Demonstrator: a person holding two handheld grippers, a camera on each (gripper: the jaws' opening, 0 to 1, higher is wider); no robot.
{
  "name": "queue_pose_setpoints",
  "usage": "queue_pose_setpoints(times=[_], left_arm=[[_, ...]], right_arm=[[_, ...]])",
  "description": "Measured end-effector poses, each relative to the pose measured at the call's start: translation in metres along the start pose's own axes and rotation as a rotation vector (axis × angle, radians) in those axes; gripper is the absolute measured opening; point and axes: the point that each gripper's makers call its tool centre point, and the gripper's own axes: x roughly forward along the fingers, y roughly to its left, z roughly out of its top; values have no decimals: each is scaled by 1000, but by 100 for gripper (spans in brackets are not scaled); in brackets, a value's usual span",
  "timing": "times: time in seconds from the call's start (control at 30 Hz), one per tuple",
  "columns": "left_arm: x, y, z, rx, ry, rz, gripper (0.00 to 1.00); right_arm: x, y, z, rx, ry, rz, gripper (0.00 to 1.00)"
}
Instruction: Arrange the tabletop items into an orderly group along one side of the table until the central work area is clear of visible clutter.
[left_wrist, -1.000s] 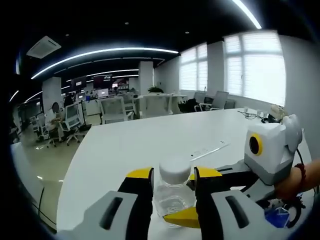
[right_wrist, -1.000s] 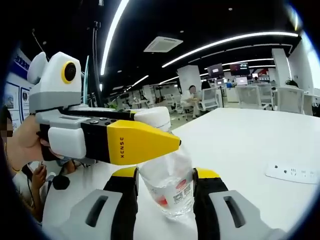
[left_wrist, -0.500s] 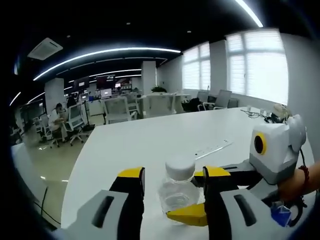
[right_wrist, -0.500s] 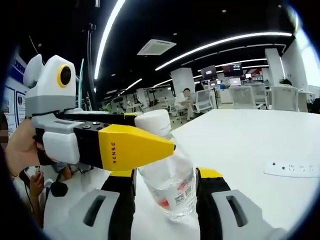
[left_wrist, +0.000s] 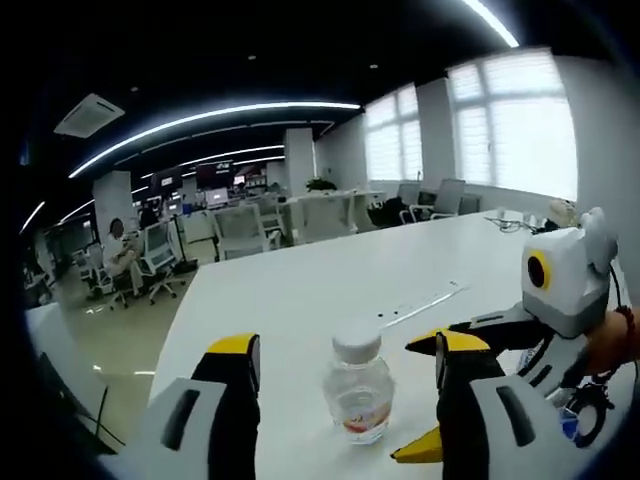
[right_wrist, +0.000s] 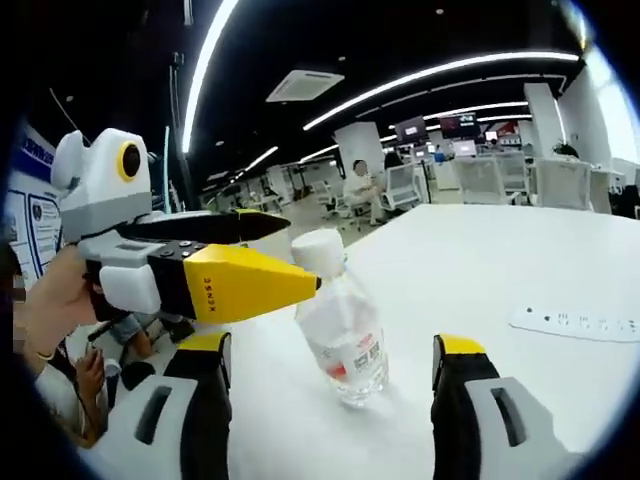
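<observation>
Left gripper view has the small clear water bottle (left_wrist: 358, 389) with a white cap standing upright on the white desk (left_wrist: 300, 290), between the 2 jaws of the left claw (left_wrist: 347, 352) but touching neither. 1 second ago those jaws pressed on the bottle's sides; half a second ago they had begun to part; now they stand wide apart with bare desk on both sides of the bottle, so the left claw is open and has let go. The bottle also looks smaller and farther off than before, as the camera has drawn back from it. The right claw (left_wrist: 440, 390) reaches in from the right of this view, held by a hand (left_wrist: 612, 345), with its yellow tips near the bottle but clear of it. In the right gripper view the same bottle (right_wrist: 342, 322), its red-and-white label showing, stands between the right claw's (right_wrist: 330, 350) own jaws, which were close beside it 1 second ago and are now spread wide, open and empty. The left claw (right_wrist: 262, 255) comes in from the left of that view, its yellow tip just beside the cap. A white power strip (right_wrist: 578, 323) lies flat on the desk, well apart from the bottle. Office chairs (left_wrist: 240, 225) and further desks stand behind.
</observation>
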Motion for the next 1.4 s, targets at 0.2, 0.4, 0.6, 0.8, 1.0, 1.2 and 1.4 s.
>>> queue_pose_setpoints(times=[0.2, 0.4, 0.6, 0.8, 1.0, 1.2, 1.4], left_arm=[[-14, -19, -1, 2, -2, -26, 90], [-25, -33, 1, 26, 2, -50, 97], [-41, -56, 10, -65, -18, -126, 97], [-56, -66, 4, 64, 23, -106, 97], [-69, -81, -6, 118, 50, -110, 96], [-83, -96, -17, 96, 61, -122, 96], [-91, -107, -23, 81, 67, -134, 95]], right_arm=[[-31, 5, -1, -13, -4, -3, 89], [-65, 5, 3, -22, -44, -59, 89], [-94, 6, -4, -18, -52, -99, 87], [-126, -1, -19, 7, -66, -188, 82], [-149, -6, -38, 36, -45, -237, 79], [-172, -7, -53, 46, -27, -277, 75], [-191, -7, -64, 39, -19, -322, 70]])
